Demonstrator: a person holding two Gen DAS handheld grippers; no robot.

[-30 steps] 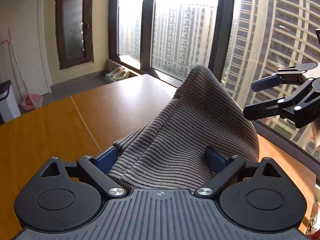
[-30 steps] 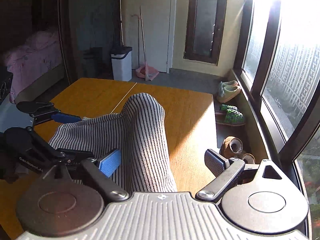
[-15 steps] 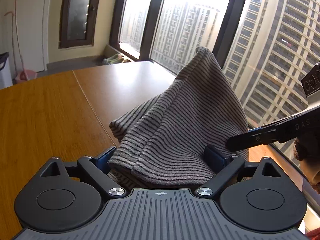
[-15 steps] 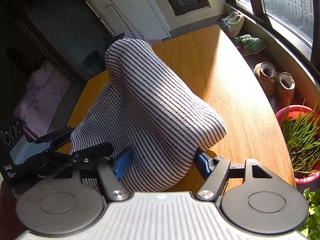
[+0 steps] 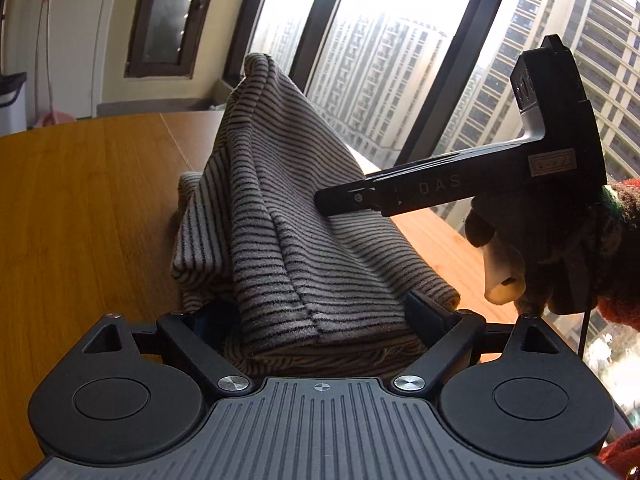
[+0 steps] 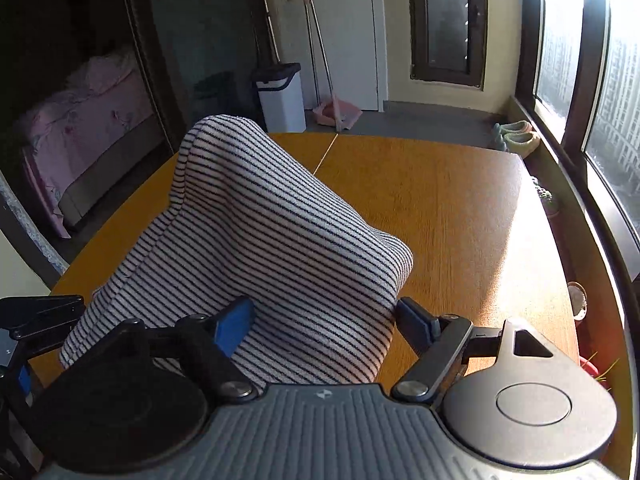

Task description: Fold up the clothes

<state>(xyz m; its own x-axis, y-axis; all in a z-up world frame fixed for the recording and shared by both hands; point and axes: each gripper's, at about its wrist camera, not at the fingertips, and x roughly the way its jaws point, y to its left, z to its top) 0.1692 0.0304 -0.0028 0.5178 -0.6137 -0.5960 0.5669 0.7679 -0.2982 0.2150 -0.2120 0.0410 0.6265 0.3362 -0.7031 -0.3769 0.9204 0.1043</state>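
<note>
A grey striped knit garment (image 5: 288,216) is bunched into a tall heap on the wooden table (image 5: 80,208). My left gripper (image 5: 316,312) has its fingers spread wide, with the garment's folded edge lying between them. My right gripper (image 6: 324,320) is also spread wide around the garment (image 6: 272,240), its blue left pad (image 6: 234,322) against the cloth. In the left wrist view the right gripper's body (image 5: 460,188) reaches in from the right and touches the heap. The left gripper's finger (image 6: 40,312) shows at the left edge of the right wrist view.
The table's far edge runs along tall windows (image 5: 360,60). On the floor beyond are a white bin (image 6: 280,96), a pink dustpan (image 6: 338,114), slippers (image 6: 518,136) and potted plants (image 6: 548,200). A bed (image 6: 80,120) stands at the left.
Both grippers have closed in on the garment and pushed it up into a taller, narrower heap. The right gripper has come much nearer the left and now touches the cloth.
</note>
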